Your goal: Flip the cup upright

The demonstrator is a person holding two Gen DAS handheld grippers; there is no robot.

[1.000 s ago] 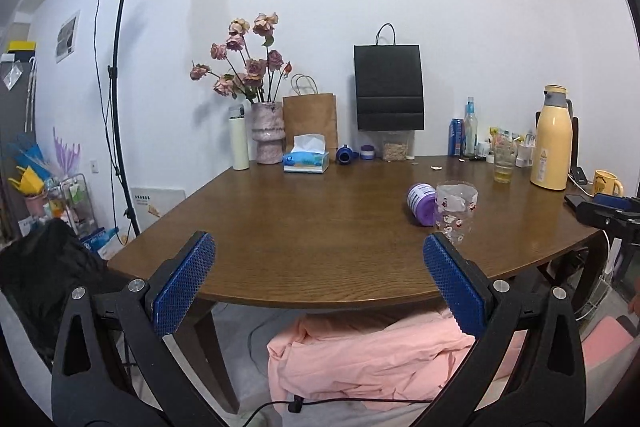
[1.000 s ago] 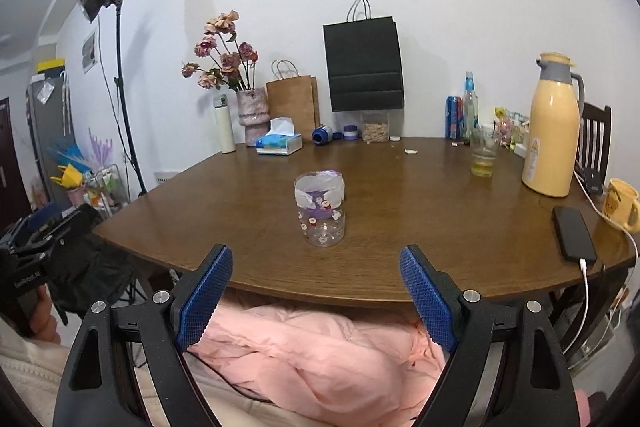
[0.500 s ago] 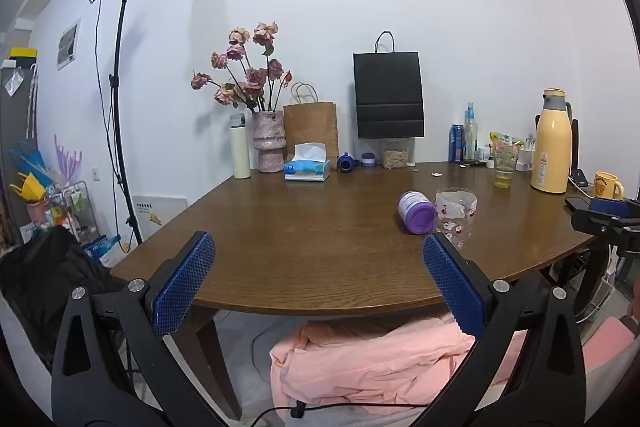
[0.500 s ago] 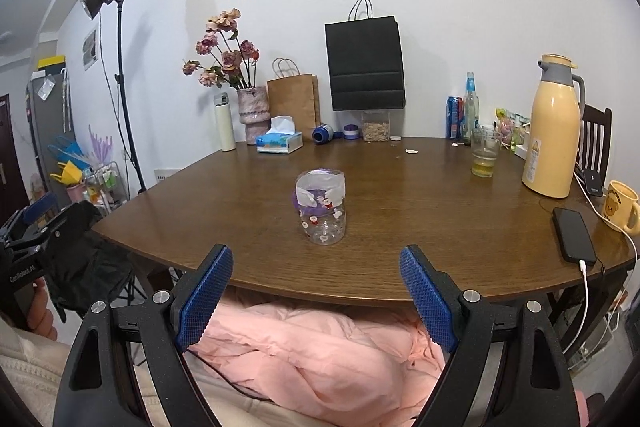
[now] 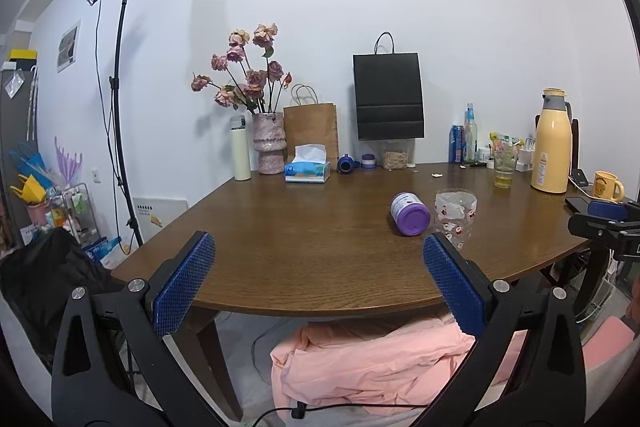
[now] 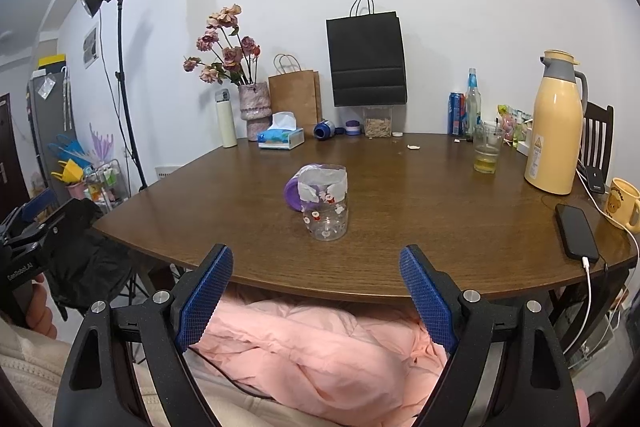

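Note:
A clear plastic cup (image 6: 325, 203) with small red and white prints stands upright on the brown table (image 6: 420, 211), near its front edge; it also shows in the left wrist view (image 5: 455, 217). A purple cup (image 5: 409, 213) lies on its side just left of it, partly hidden behind the clear cup in the right wrist view (image 6: 293, 191). My left gripper (image 5: 318, 287) is open and empty, in front of the table edge. My right gripper (image 6: 316, 295) is open and empty, in front of the table edge, facing the clear cup.
A vase of flowers (image 5: 269, 143), tissue box (image 5: 307, 171), paper bags (image 5: 388, 95), cans and a glass of drink (image 6: 486, 151) line the back. A yellow thermos (image 6: 554, 131), a phone (image 6: 576, 231) and a yellow mug (image 6: 622, 203) sit at right. Pink fabric (image 6: 320, 343) lies below.
Both grippers have drawn back from the table and stayed open. The cups now look smaller and farther away.

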